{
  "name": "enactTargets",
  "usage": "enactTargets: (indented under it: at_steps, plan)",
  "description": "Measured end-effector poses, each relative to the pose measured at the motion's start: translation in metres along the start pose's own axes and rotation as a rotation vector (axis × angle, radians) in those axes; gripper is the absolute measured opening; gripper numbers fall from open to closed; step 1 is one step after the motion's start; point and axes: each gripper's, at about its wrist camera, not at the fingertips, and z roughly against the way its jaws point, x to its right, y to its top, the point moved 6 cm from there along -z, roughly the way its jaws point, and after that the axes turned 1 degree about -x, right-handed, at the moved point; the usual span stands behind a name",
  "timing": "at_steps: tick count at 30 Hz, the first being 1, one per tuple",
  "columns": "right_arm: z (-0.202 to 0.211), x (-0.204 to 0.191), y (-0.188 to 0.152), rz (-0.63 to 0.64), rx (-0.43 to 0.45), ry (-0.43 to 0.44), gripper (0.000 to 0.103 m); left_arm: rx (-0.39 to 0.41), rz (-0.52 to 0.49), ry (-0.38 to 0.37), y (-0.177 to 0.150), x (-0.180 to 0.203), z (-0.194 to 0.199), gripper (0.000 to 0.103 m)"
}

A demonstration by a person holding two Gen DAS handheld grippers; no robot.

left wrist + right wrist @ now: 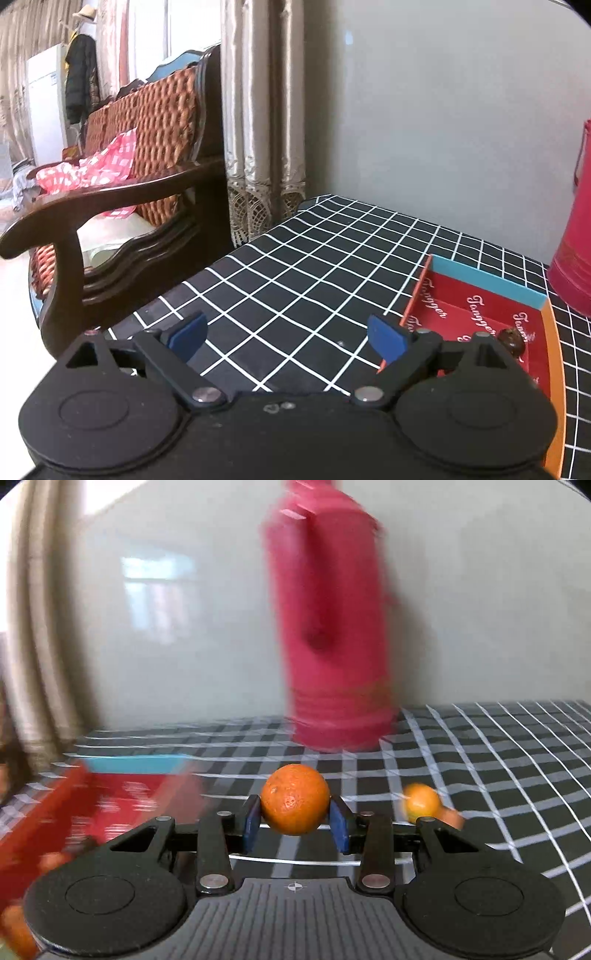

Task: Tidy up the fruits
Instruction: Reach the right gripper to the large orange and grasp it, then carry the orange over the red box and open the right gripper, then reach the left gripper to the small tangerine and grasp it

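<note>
The right gripper (295,821) clamps an orange (294,799) across its middle, lifted for carrying, presumably to the red box (122,797) at ten o'clock. Another orange (421,802) waits on the bench (498,775) at two o'clock. The left gripper (286,338) hangs wide, empty.

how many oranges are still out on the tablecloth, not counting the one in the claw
1 for sure: a blurred orange on the checked tablecloth just right of the right claw, which grips another orange. An orange blur behind it may be a second; more may be hidden.
</note>
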Motion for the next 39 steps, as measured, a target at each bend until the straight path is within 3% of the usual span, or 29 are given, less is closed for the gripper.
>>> enactTargets:
  at_steps: [6, 9, 17, 20, 22, 23, 29, 32, 34, 39]
  plan:
    - [0.025, -0.069, -0.006, 0.124, 0.014, 0.238, 0.040, -0.013, 0.023, 0.024, 0.000, -0.009, -0.004, 0.087]
    - [0.028, -0.098, -0.017, 0.197, -0.014, 0.311, 0.040, -0.016, 0.029, 0.032, 0.000, -0.012, -0.005, 0.087]
    - [0.025, -0.135, -0.048, 0.345, -0.103, 0.344, 0.040, -0.020, 0.056, 0.054, 0.001, -0.024, -0.007, 0.088]
    - [0.026, -0.133, -0.049, 0.339, -0.095, 0.331, 0.049, -0.014, 0.056, 0.057, 0.003, -0.023, -0.007, 0.088]
    - [0.034, -0.126, -0.042, 0.315, -0.054, 0.309, 0.086, -0.012, 0.053, 0.056, 0.003, -0.020, -0.006, 0.089]
    - [0.038, -0.122, -0.038, 0.302, -0.031, 0.298, 0.089, -0.011, 0.050, 0.054, 0.003, -0.019, -0.006, 0.089]
    - [0.055, -0.085, -0.014, 0.209, 0.094, 0.165, 0.089, 0.031, -0.012, 0.015, 0.002, 0.007, 0.004, 0.089]
    - [0.060, -0.061, -0.004, 0.176, 0.136, 0.041, 0.089, 0.055, -0.058, -0.033, -0.001, 0.031, 0.010, 0.089]
    - [0.065, -0.041, 0.000, 0.148, 0.159, -0.046, 0.096, 0.069, -0.091, -0.077, -0.004, 0.049, 0.016, 0.089]
    - [0.080, 0.017, 0.006, 0.069, 0.211, -0.289, 0.099, 0.076, -0.172, -0.220, -0.018, 0.107, 0.033, 0.089]
